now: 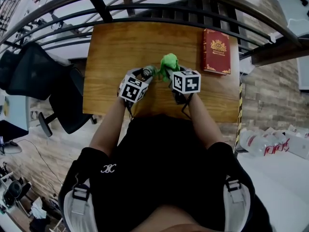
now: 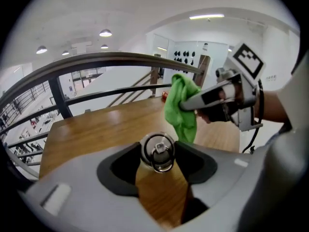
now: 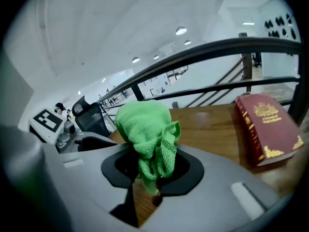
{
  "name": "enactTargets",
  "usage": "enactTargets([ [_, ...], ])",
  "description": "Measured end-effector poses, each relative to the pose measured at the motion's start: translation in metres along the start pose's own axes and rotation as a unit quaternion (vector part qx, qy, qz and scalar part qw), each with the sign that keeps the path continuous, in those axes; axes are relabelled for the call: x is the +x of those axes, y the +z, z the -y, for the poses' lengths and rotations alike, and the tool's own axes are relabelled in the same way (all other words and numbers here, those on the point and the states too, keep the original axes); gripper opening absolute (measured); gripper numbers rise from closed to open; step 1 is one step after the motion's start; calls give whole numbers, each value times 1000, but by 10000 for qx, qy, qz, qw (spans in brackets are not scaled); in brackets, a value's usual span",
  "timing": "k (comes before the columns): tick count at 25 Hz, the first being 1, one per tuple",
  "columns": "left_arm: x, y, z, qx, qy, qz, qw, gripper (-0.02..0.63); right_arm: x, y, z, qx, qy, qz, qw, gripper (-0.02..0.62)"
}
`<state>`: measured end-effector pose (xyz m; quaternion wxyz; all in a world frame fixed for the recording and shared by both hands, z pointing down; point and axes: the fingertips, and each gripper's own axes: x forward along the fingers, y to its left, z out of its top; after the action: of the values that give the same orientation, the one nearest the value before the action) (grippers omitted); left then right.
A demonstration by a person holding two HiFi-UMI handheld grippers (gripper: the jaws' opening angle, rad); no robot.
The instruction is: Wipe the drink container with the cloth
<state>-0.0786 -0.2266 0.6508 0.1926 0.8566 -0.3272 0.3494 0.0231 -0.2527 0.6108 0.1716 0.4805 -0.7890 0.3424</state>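
Note:
The drink container [image 1: 147,72], a metal bottle with a ring on its cap [image 2: 158,151], is held in my left gripper [image 1: 143,76], which is shut on it just above the wooden table [image 1: 116,47]. My right gripper [image 1: 171,76] is shut on a bunched green cloth [image 1: 169,63]. The cloth [image 3: 147,132] bulges up out of the right jaws and hangs close to the right of the bottle's top. In the left gripper view the cloth [image 2: 181,108] hangs just beyond the cap; whether they touch I cannot tell. The bottle's body is hidden.
A red book [image 1: 216,51] with gold print lies flat at the table's far right [image 3: 265,129]. A dark metal railing [image 1: 159,11] runs behind the table. Black office chairs [image 1: 43,81] stand to the left of the table.

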Motion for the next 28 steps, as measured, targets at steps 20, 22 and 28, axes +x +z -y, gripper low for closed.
enactTargets([
  [20,5,42,3,52,731,728,9946,279,-124,76,16,-56,-688,1812,9810,92],
  [22,-3,53,1,85,825,947,9920,279,-130,80,15,-83,-689,1876,9798,92],
  [28,-65,113,-10,-14,1441,2312,9622,205,-153,103,9,-323,-925,2335,9674,92],
])
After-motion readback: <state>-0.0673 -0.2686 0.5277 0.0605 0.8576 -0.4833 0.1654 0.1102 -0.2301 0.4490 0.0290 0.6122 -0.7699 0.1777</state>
